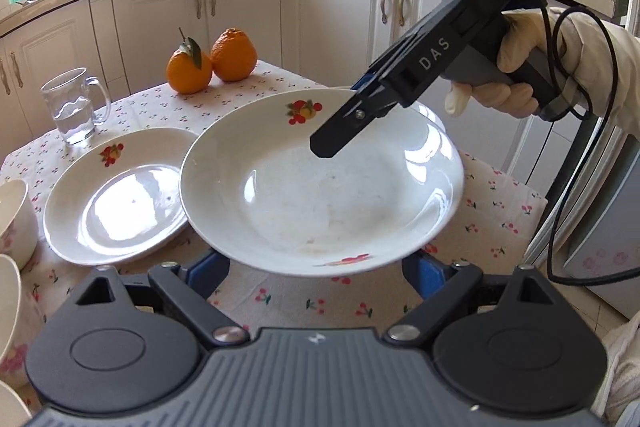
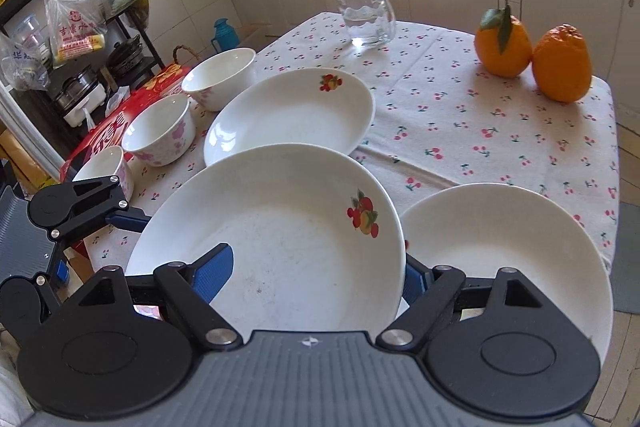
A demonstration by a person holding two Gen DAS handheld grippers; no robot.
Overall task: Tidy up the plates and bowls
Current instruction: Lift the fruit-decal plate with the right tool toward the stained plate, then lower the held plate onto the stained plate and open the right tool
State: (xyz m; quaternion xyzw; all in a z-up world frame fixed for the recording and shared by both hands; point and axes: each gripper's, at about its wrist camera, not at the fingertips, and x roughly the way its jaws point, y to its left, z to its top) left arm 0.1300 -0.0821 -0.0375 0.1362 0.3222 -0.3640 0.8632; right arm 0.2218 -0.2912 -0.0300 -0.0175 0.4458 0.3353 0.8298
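My left hand-held gripper [image 1: 316, 265] has its jaws spread wide on the near rim of a deep white plate [image 1: 320, 183], and my right hand-held gripper [image 2: 316, 269] does the same on the opposite rim, so the plate hangs between them above the surface [image 2: 480, 131]. A second plate [image 2: 292, 115] lies just beyond it, a third [image 2: 504, 243] beside it, and three bowls [image 2: 160, 131] stand to the left. A glass mug [image 2: 366, 13] and two oranges [image 2: 532, 55] sit farther back.

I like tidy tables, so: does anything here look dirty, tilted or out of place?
The white deep plate with fruit prints, raised over the cherry-print tablecloth, shows faint greyish specks inside; nothing spilled.
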